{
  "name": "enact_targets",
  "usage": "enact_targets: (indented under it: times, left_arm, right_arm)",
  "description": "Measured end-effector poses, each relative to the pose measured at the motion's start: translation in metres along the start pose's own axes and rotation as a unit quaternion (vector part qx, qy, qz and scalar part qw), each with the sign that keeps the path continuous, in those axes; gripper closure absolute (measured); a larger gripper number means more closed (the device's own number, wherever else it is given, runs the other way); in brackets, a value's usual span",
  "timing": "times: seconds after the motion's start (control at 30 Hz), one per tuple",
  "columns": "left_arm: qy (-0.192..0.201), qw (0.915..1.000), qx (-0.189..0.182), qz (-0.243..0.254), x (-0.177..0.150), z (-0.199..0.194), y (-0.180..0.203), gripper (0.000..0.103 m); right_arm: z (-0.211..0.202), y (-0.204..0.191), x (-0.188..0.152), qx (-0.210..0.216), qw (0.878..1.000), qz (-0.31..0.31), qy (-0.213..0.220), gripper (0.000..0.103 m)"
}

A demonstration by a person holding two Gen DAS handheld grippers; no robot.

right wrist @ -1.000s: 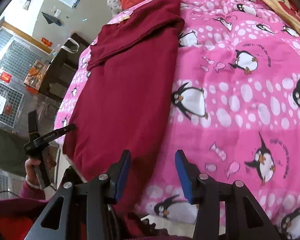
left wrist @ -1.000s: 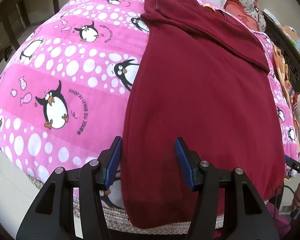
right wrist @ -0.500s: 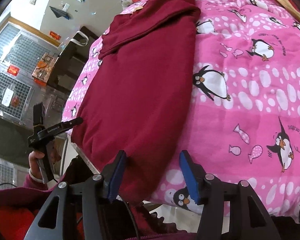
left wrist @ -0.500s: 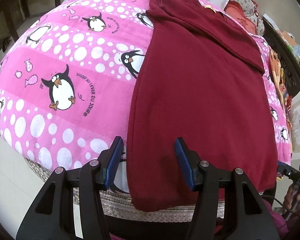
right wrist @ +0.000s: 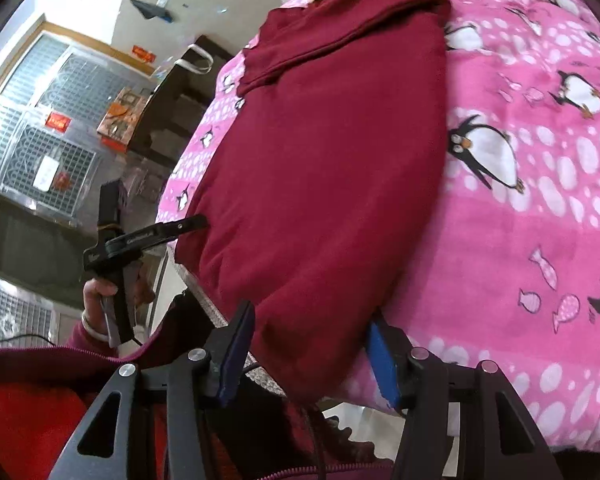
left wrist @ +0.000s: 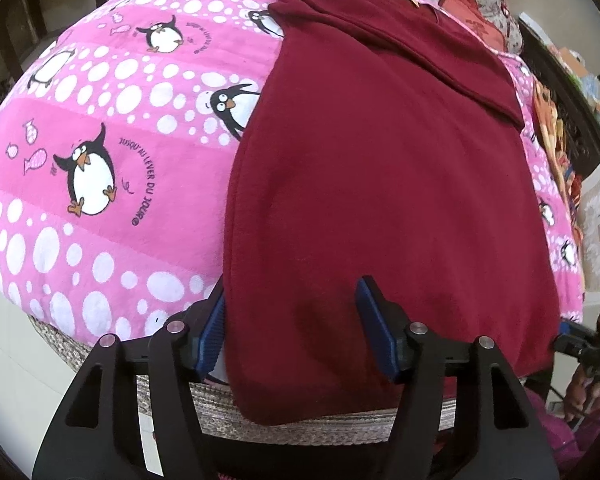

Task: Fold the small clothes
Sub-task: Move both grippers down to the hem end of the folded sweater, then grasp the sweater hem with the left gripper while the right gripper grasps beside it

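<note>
Now, through the left wrist camera: the left gripper (left wrist: pixel 290 322) points steeply down at the near left corner of the dark red garment (left wrist: pixel 380 184), which lies lengthwise on the pink penguin blanket (left wrist: pixel 100 160) with its hem draped over the bed's near edge. The jaws have just been opening; they stand apart with the corner of the cloth between them. The pads are not pinching it, so nothing is held yet. Up at the far end, both sleeves look already folded in across the body, one band of cloth lying slantwise over the chest. The other gripper peeks in at the lower right edge.

Over to the right wrist camera: the right gripper (right wrist: pixel 306 354) straddles the opposite near corner of the garment (right wrist: pixel 332 152), jaws roughly half open, having just been widening too; cloth sits between the blue pads but looks loose, not clamped. The left gripper (right wrist: pixel 188 224) shows beside the far hem, in the person's hand (right wrist: pixel 100 292).

So, my read: side folds done, both corners lined up, and the grab plus the hem-to-collar fold remain.
</note>
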State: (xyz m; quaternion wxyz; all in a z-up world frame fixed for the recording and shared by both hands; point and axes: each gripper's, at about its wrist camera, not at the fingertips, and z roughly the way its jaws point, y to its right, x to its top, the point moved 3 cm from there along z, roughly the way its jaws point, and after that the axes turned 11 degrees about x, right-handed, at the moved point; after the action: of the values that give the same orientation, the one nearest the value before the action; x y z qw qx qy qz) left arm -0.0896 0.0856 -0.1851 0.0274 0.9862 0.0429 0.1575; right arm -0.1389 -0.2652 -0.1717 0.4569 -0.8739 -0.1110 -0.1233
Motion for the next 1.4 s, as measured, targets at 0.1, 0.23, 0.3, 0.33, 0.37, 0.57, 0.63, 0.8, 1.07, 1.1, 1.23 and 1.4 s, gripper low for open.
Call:
enact_targets:
  times: [0.1, 0.23, 0.3, 0.33, 0.37, 0.57, 0.63, 0.8, 1.07, 1.1, 1.23, 1.4]
  left_arm:
    - [0.002, 0.9999, 0.007, 0.01, 0.0, 0.001, 0.003, 0.042]
    - [0.005, 0.9998, 0.013, 0.014, 0.002, 0.004, 0.007, 0.042]
    - [0.007, 0.9998, 0.014, 0.015, 0.003, 0.005, 0.009, 0.042]
    - [0.008, 0.9998, 0.014, 0.016, 0.003, 0.005, 0.008, 0.042]
    - [0.008, 0.9997, 0.014, 0.016, 0.003, 0.005, 0.008, 0.041]
    - [0.012, 0.9996, 0.015, 0.019, 0.002, 0.007, 0.013, 0.037]
    - [0.014, 0.9995, 0.018, 0.023, 0.002, 0.007, 0.015, 0.036]
    - [0.015, 0.9993, 0.021, 0.027, 0.001, 0.008, 0.018, 0.035]
    - [0.004, 0.9997, -0.003, 0.023, 0.001, 0.007, 0.014, 0.031]
    - [0.002, 0.9997, -0.004, 0.025, 0.0, 0.007, 0.014, 0.031]
    - [0.002, 0.9992, 0.005, 0.039, 0.0, 0.007, 0.018, 0.031]
    - [0.003, 0.9992, -0.008, 0.039, 0.001, 0.005, 0.018, 0.058]
  right_arm:
    - [0.005, -0.001, 0.0, -0.009, 1.0, -0.008, 0.0, 0.062]
    - [0.009, 0.001, 0.001, -0.002, 1.0, -0.001, -0.002, 0.064]
    - [0.011, 0.0, 0.002, -0.002, 1.0, -0.003, -0.006, 0.064]
    - [0.011, 0.0, 0.003, -0.004, 1.0, -0.004, -0.008, 0.064]
    - [0.012, -0.001, 0.003, -0.005, 1.0, -0.006, -0.009, 0.064]
    - [0.014, -0.007, 0.005, -0.008, 1.0, -0.009, -0.009, 0.064]
    - [0.013, -0.006, 0.004, -0.008, 1.0, -0.009, -0.009, 0.064]
    - [0.012, -0.009, 0.006, -0.013, 1.0, -0.016, -0.004, 0.068]
    - [0.013, -0.007, 0.008, -0.002, 1.0, -0.018, 0.0, 0.073]
    - [0.014, -0.004, 0.008, 0.0, 1.0, -0.013, -0.002, 0.073]
    - [0.013, 0.002, 0.007, 0.006, 1.0, -0.008, 0.0, 0.073]
    - [0.011, -0.006, 0.01, -0.001, 0.999, -0.033, 0.008, 0.075]
